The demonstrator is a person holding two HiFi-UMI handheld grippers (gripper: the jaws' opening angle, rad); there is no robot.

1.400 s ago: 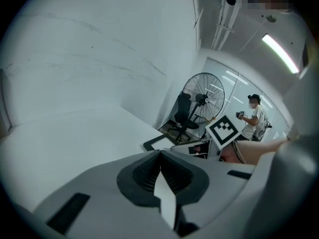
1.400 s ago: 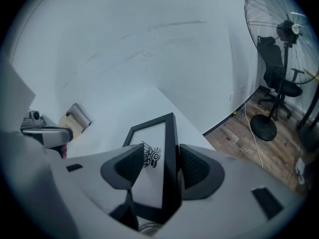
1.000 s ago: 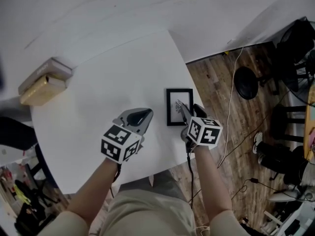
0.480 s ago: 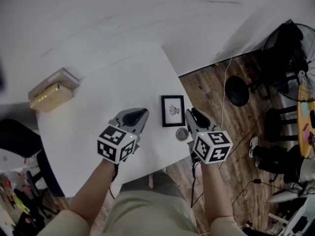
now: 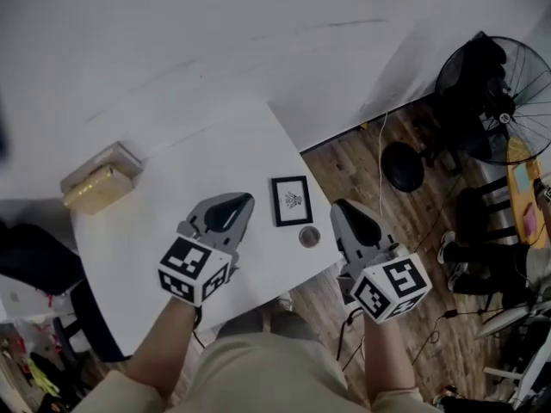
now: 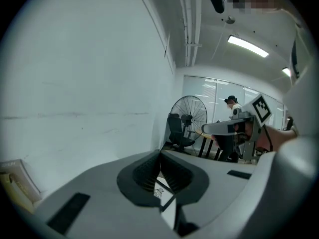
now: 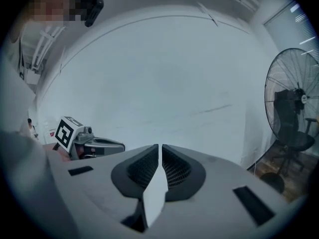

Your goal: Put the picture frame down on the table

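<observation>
Lying flat near the right edge of the white surface (image 5: 138,231), the small black picture frame (image 5: 292,200) looks light, stiff and probably glass-fronted, best pinched by its rim. The left hand-held gripper (image 5: 244,201) is closed and empty. The jaws of the right hand-held gripper (image 5: 337,206) have just been closing, with nothing between them.

Right gripper (image 5: 341,209) higher, jaws closing, empty

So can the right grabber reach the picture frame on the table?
Probably yes. The picture frame lies flat and uncovered near the table edge, a small round object beside it. The right gripper hangs close by; its jaws have just been closing on nothing, so they must reopen.
</observation>
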